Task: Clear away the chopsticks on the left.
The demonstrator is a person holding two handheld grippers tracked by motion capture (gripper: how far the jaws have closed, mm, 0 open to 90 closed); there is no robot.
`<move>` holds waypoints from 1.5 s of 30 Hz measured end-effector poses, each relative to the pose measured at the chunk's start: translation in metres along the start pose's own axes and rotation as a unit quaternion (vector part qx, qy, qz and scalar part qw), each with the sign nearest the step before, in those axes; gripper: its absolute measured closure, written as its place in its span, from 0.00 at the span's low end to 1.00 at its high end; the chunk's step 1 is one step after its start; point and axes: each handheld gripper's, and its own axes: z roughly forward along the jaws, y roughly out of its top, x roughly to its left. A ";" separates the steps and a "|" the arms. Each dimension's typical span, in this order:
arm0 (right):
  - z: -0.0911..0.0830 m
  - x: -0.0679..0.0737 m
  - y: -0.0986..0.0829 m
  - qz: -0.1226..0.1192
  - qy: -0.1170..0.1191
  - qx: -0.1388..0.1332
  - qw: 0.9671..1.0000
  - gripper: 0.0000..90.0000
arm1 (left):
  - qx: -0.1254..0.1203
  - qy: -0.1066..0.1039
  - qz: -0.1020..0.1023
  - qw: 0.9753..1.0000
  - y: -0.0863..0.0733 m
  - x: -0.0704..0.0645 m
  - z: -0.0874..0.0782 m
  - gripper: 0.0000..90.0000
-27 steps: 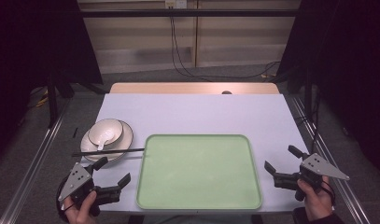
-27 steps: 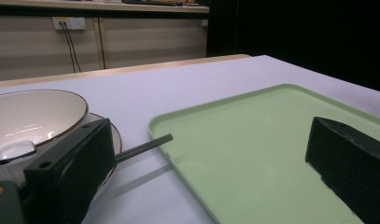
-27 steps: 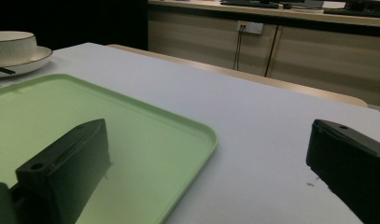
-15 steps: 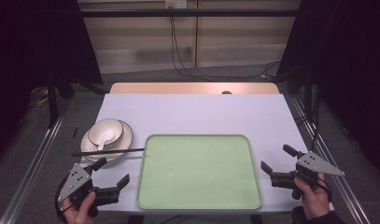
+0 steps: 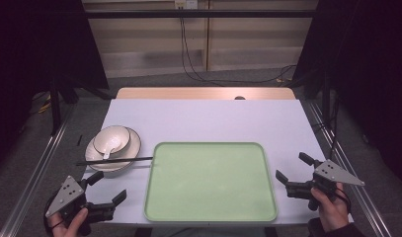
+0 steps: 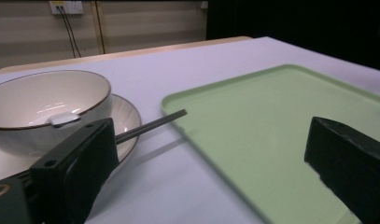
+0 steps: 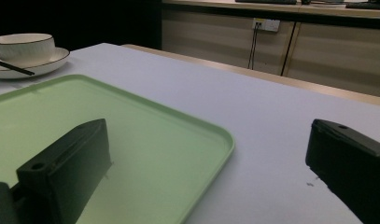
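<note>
Since the earlier frames the left gripper (image 5: 109,186) sits slightly lower toward the near desk edge; the right gripper (image 5: 293,168) has drifted a little inward toward the tray (image 5: 211,182). Bowl (image 5: 111,138) rests on a plate (image 5: 132,148) at desk (image 5: 203,118) left, a white spoon (image 5: 106,150) inside, dark chopsticks (image 5: 114,160) laid across the plate rim, tips reaching the tray edge. Green tray lies centre, bare. Both grippers have jaws wide, holding nothing, one at each near corner.
</note>
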 end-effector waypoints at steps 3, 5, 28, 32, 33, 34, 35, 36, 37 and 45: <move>0.000 0.001 0.000 0.001 -0.001 0.001 1.000 0.00 | 0.010 0.034 0.008 0.999 0.000 0.008 -0.004 0.04; 0.000 0.001 0.000 0.002 0.003 0.004 1.000 0.00 | 0.021 0.038 0.000 0.999 -0.002 0.017 -0.007 0.05; 0.002 0.002 -0.001 0.003 0.006 0.011 1.000 0.01 | 0.110 -0.016 0.033 0.993 0.019 0.089 -0.008 0.15; 0.002 0.003 -0.001 0.004 0.009 0.012 1.000 0.00 | 0.126 -0.032 0.038 0.991 0.020 0.097 -0.001 0.15; 0.002 0.003 -0.001 0.003 0.008 0.010 1.000 0.00 | 0.127 -0.035 0.040 0.991 0.019 0.099 0.002 0.16; 0.002 0.003 -0.001 0.002 0.009 0.008 1.000 0.00 | 0.132 -0.036 0.044 0.990 0.017 0.100 0.004 0.18; 0.001 0.003 -0.001 0.004 0.007 0.008 1.000 0.00 | 0.133 -0.031 0.063 0.989 0.013 0.104 0.007 0.26; 0.001 0.003 -0.001 0.004 0.007 0.008 1.000 0.00 | 0.133 -0.031 0.063 0.989 0.013 0.104 0.007 0.27; 0.001 0.002 -0.001 0.005 0.008 0.007 1.000 0.00 | 0.136 -0.037 0.061 0.988 0.010 0.107 0.010 0.32; 0.002 0.003 -0.001 0.003 0.009 0.009 1.000 0.00 | 0.176 -0.045 0.109 0.977 0.006 0.120 0.029 0.62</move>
